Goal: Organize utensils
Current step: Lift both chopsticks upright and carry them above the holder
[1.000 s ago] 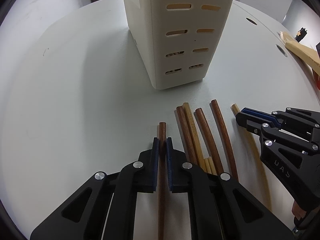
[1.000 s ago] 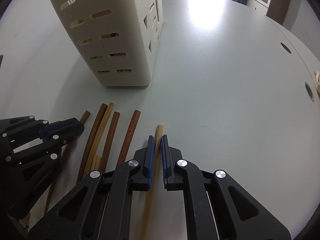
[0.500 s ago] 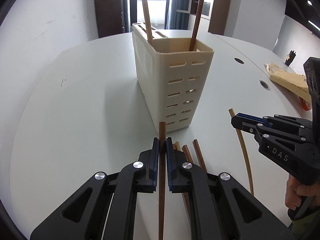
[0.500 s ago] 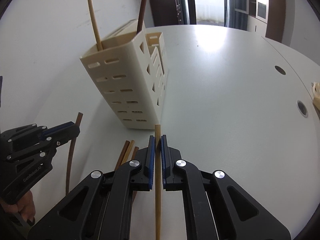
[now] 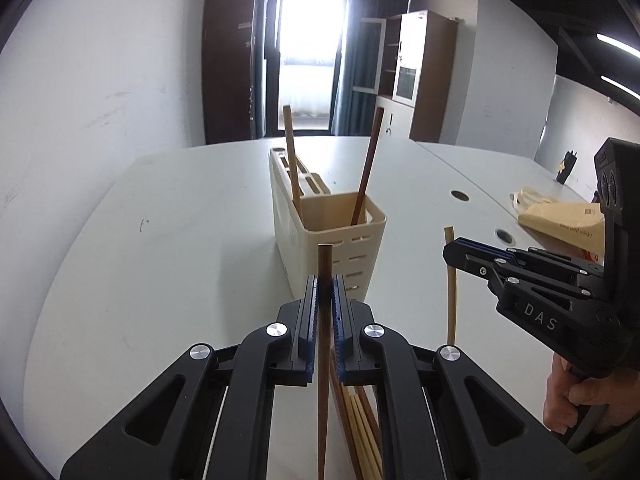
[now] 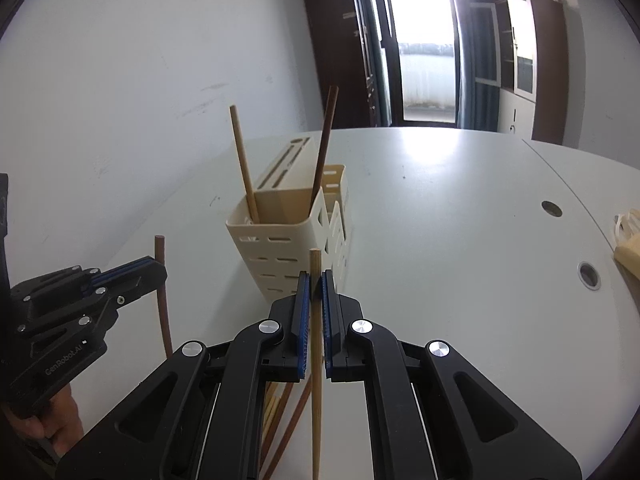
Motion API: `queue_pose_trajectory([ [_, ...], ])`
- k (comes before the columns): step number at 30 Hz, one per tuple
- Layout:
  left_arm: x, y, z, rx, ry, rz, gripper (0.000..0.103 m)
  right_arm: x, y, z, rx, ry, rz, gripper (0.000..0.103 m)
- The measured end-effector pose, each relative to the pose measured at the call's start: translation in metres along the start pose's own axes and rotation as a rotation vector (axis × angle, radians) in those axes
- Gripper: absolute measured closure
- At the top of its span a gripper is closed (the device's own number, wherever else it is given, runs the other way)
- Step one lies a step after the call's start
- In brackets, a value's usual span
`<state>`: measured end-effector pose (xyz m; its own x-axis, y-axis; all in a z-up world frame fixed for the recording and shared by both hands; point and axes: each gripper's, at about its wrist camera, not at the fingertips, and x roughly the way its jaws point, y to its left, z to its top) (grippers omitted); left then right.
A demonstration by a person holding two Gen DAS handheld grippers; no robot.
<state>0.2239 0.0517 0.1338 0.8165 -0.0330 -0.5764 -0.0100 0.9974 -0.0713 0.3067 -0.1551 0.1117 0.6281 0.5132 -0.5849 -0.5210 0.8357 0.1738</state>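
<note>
Dark chopstick [image 5: 324, 276] stands clamped upright in the left gripper [image 5: 325, 292].

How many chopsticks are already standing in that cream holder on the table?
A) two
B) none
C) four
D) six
A: two chopsticks stand in the cream utensil holder, a light chopstick and a dark chopstick, each leaning against a side of the front compartment; both wrist views show just these two.
</note>
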Motion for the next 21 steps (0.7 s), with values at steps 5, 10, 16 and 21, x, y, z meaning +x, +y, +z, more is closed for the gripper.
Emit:
queue_pose_trajectory([
  [5, -0.006, -0.002, 0.014, -0.005, -0.063, 0.010, 0.097, -0.020, 0.006, 0.016, -0.025, -0.069, 0.008, 0.096],
  [10, -0.007, 0.000, 0.027, -0.005, -0.111, 0.020, 0.096, -0.024, 0.013, 0.030, -0.049, -0.132, 0.021, 0.096],
  [16, -0.016, -0.007, 0.042, 0.014, -0.192, 0.039, 0.097, -0.027, 0.016, 0.045, -0.051, -0.194, 0.062, 0.096],
  [21, -0.029, -0.015, 0.055, 0.040, -0.262, 0.057, 0.096, -0.033, 0.010, 0.057, -0.033, -0.263, 0.069, 0.096],
])
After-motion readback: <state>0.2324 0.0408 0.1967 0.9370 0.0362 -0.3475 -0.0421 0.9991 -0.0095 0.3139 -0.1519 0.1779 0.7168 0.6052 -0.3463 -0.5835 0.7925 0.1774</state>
